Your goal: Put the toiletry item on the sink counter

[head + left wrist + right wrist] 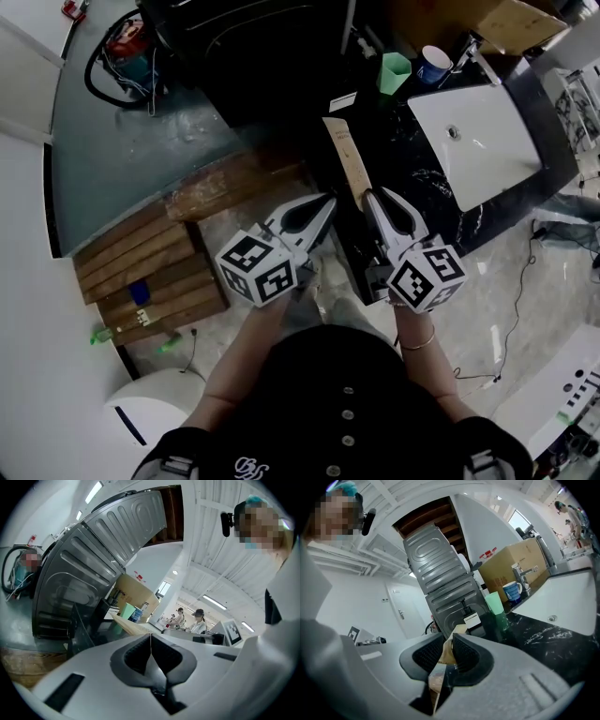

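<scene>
Black marble counter (427,183) ahead. Right gripper (373,197) pinches the flat tan item (347,155) by one end, over the counter's edge; left gripper (326,204) is closed, empty. With so thin a pinch, the item may pivot and drop off the counter.

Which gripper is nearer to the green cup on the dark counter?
Right. The right gripper, shut on a flat tan packet, is at the near edge of the counter, below the green cup in the head view. The left gripper, shut and empty, is further left.
</scene>
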Motion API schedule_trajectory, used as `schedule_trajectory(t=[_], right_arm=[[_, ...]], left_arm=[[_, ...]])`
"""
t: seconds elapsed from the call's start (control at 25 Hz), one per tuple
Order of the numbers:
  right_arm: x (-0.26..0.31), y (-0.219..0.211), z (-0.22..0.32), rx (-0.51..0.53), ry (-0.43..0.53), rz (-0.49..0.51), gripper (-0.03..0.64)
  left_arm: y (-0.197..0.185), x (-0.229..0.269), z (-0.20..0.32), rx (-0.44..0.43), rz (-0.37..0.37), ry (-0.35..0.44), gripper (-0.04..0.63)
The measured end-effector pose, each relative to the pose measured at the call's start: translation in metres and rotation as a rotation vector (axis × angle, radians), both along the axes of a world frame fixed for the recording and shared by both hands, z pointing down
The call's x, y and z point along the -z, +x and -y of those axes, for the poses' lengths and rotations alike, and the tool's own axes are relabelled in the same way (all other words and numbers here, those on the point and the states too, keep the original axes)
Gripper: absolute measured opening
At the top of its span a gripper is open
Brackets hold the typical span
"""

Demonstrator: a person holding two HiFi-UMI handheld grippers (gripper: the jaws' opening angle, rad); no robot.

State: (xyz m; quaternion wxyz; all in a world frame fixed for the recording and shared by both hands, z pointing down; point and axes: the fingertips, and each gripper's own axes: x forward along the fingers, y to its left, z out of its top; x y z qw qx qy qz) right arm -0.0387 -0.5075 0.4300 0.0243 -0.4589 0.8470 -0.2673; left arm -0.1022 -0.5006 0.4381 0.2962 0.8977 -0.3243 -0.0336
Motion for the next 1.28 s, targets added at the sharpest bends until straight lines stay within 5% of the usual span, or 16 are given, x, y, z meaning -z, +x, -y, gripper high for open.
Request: schedule_trajectory(t=[1.28], right_arm=[[-0.063, -0.023, 0.019, 0.037, -0.226, -0.291, 0.069]], left_arm=[[-0.011, -0.054, 0.037, -0.099, 0.009, -0.136, 0.012]])
